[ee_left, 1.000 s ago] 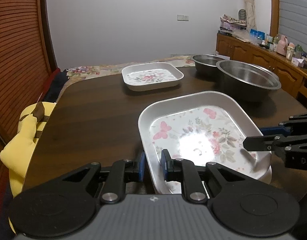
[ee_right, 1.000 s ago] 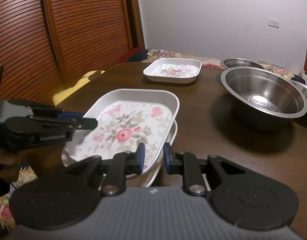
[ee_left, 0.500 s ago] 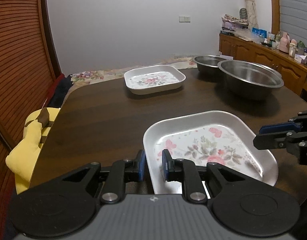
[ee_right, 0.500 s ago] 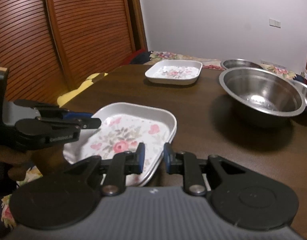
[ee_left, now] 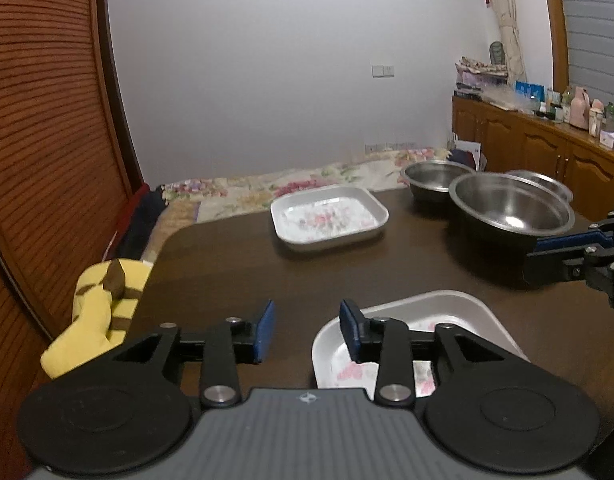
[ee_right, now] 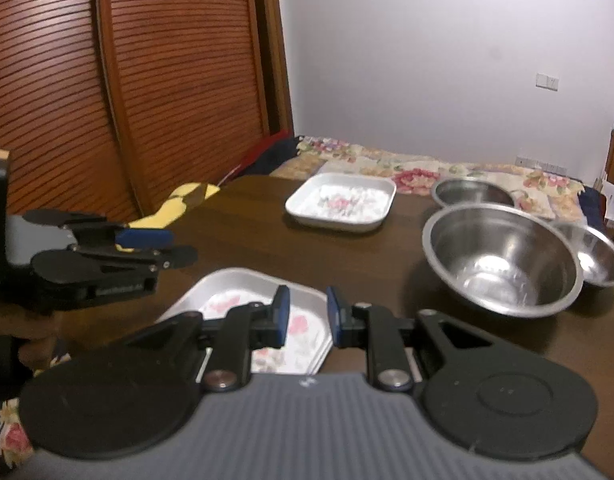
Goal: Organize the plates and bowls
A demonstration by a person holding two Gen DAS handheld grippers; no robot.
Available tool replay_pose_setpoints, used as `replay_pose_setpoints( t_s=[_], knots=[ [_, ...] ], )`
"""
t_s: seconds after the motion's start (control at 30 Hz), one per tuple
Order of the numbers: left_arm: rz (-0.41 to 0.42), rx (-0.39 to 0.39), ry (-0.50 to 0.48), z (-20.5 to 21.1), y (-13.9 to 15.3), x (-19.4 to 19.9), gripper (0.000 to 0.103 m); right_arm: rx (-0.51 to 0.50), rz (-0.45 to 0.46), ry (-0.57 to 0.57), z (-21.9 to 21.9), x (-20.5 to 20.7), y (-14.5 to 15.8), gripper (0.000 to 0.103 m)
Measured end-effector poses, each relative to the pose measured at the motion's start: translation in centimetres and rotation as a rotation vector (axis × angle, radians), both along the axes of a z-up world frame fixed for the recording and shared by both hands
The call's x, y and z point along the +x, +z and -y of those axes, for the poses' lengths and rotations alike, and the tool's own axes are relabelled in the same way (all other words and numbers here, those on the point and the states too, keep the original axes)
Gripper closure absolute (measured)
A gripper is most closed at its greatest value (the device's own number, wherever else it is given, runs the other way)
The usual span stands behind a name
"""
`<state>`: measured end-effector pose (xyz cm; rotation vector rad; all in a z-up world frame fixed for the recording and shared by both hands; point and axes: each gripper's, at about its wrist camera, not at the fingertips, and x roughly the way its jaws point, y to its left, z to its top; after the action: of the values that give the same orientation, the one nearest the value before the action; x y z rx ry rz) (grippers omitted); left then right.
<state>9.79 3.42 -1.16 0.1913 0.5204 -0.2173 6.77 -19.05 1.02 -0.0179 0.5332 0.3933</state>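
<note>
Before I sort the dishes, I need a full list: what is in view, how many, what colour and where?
floral trays: 2, white with pink flowers; near tray at the table's front edge under the claws, far tray at the far side.
steel bowls: 3, silver; large bowl at right, medium bowl behind it, small bowl to its right.
table: 1, dark brown wood.
plush toy: 1, yellow and brown, off the table's left edge.
floral cloth: 1, pale with flowers, beyond the table.
cabinet: 1, brown wood, along the right wall, cluttered on top.
left claw: 1, black with blue pads, open.
right claw: 1, black with blue pads, open.
</note>
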Motion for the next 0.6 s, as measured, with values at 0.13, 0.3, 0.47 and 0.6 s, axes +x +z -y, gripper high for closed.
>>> replay_pose_setpoints(
  t_s=[0.13,0.3,0.47,0.6],
  knots=[
    [0.025,0.011,-0.001,0.0,1.1,0.4,0.060,0.010,0.019,-0.001,0.0,0.8,1.4,0.080],
    [0.044,0.022,0.005,-0.1,2.0,1.2,0.059,0.016,0.036,-0.002,0.1,2.0,2.8,0.080],
    [0.045,0.025,0.004,-0.3,2.5,2.4,0.058,0.019,0.041,-0.003,0.1,3.2,3.3,0.080],
    [0.038,0.026,0.002,-0.4,2.4,3.7,0.058,0.014,0.032,-0.006,-0.1,4.2,3.2,0.080]
  ],
)
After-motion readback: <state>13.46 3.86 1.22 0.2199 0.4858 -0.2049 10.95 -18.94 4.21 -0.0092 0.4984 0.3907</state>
